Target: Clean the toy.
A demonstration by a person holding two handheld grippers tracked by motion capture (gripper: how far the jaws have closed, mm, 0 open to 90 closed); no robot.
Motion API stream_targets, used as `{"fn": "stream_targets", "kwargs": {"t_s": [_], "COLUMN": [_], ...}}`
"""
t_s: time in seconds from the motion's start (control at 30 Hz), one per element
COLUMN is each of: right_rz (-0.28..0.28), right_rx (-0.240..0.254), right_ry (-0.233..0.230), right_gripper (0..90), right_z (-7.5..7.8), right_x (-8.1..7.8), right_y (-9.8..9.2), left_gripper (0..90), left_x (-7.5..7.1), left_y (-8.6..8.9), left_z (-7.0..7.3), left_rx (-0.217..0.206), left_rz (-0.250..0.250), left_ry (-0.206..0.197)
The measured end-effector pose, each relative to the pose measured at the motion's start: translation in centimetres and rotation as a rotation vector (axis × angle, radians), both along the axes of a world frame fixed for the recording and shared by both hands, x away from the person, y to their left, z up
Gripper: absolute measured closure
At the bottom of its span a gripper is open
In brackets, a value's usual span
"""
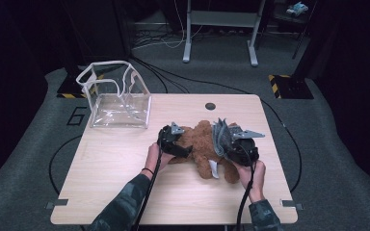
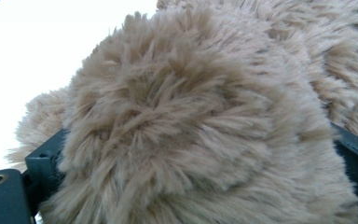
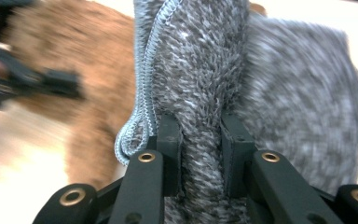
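A brown plush toy [image 1: 200,144] lies in the middle of the wooden table [image 1: 115,168]. My left gripper [image 1: 187,150] comes at it from the left. In the left gripper view the tan fur [image 2: 191,121] bulges between the two dark jaws, which press on it from both sides. My right gripper [image 1: 227,150] is at the toy's right side, shut on a fold of grey fuzzy fabric [image 3: 200,84] with a light blue stitched edge [image 3: 142,112]. The fabric [image 1: 220,134] stands up against the toy. White bits [image 1: 214,169] show at the toy's near end.
A clear plastic bag with white trim [image 1: 118,98] stands open at the table's back left corner. A round dark hole [image 1: 210,106] marks the far edge. Cables run over the grey floor around the table.
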State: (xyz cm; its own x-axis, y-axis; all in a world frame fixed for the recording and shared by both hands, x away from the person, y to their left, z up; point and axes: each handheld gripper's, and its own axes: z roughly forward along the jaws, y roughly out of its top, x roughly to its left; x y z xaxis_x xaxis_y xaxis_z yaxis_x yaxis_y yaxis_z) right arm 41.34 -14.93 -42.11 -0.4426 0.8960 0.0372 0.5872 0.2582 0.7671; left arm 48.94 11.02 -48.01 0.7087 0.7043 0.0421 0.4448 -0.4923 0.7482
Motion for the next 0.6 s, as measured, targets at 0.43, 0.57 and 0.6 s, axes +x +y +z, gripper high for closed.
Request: {"fn": "stream_targets", "kwargs": {"t_s": [0.43,0.57,0.6], "right_rz": [0.113,0.114,0.105], "right_rx": [-0.049,-0.062,-0.058], "right_ry": [0.026,0.018,0.029], "right_gripper": [72.8,73.2,73.3], "right_z": [-1.3,-1.3,-1.3], "right_x": [2.1,2.1,2.0], "right_y": [8.7,8.3,8.0], "left_gripper": [5.6,5.6,5.6], "left_x": [0.0,0.0,0.0], "left_y": [0.0,0.0,0.0], "left_z": [0.0,0.0,0.0], "left_rx": [-0.001,0.001,0.004], "left_rz": [0.004,0.001,0.001], "left_ry": [0.004,-0.002,-0.001]}}
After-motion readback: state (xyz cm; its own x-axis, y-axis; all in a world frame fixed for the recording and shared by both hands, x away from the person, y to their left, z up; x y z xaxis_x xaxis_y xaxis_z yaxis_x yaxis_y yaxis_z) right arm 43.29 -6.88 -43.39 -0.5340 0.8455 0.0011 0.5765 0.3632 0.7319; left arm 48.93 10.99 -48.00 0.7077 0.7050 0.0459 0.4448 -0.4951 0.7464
